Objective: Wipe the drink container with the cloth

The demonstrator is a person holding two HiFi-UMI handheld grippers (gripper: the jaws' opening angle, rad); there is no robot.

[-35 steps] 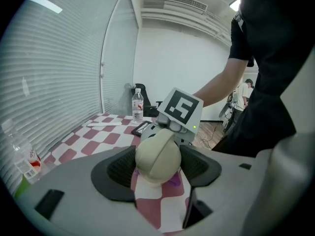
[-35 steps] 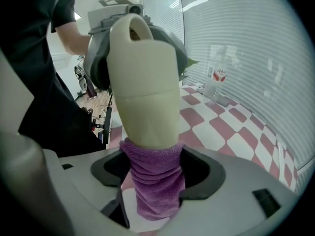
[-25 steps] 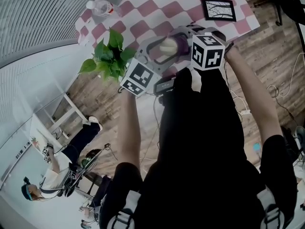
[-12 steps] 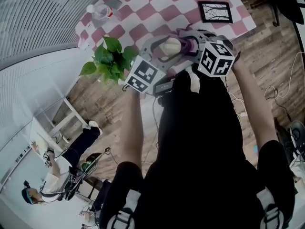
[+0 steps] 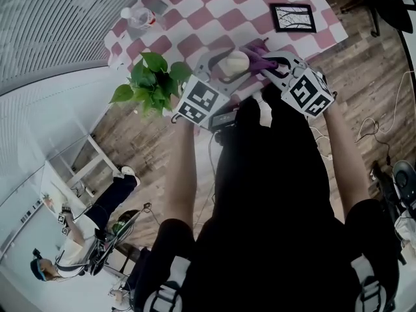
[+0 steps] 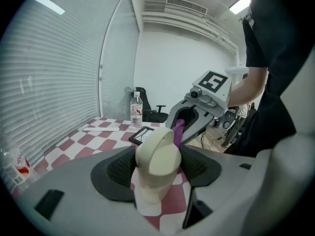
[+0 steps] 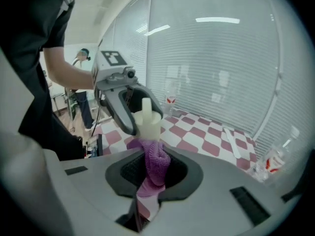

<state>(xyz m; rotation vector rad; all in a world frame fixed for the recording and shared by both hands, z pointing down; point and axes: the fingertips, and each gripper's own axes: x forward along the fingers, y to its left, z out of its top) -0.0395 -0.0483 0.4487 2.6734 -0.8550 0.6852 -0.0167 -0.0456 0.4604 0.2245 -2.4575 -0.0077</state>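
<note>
A cream drink container (image 5: pixel 234 62) with a flip lid stands upright between the jaws of my left gripper (image 5: pixel 224 67), which is shut on it above the near edge of the checkered table. In the left gripper view the container (image 6: pixel 156 163) fills the gap between the black pads. My right gripper (image 5: pixel 265 62) is just right of it, its jaws closing, with a purple knitted cloth (image 7: pixel 155 163) pinched between the pads. The cloth (image 5: pixel 258 60) hangs close beside the container (image 7: pixel 146 118). The right gripper (image 6: pixel 197 117) faces the left one.
A red-and-white checkered table (image 5: pixel 208 18) holds a black picture frame (image 5: pixel 294 16) and a water bottle (image 5: pixel 138 17). A leafy potted plant (image 5: pixel 153 77) stands at the table's left corner. A person (image 5: pixel 71 236) stands far off at lower left.
My right gripper has swung to the right and lower, away from the container's front. The left gripper and container have shifted slightly up and right.
</note>
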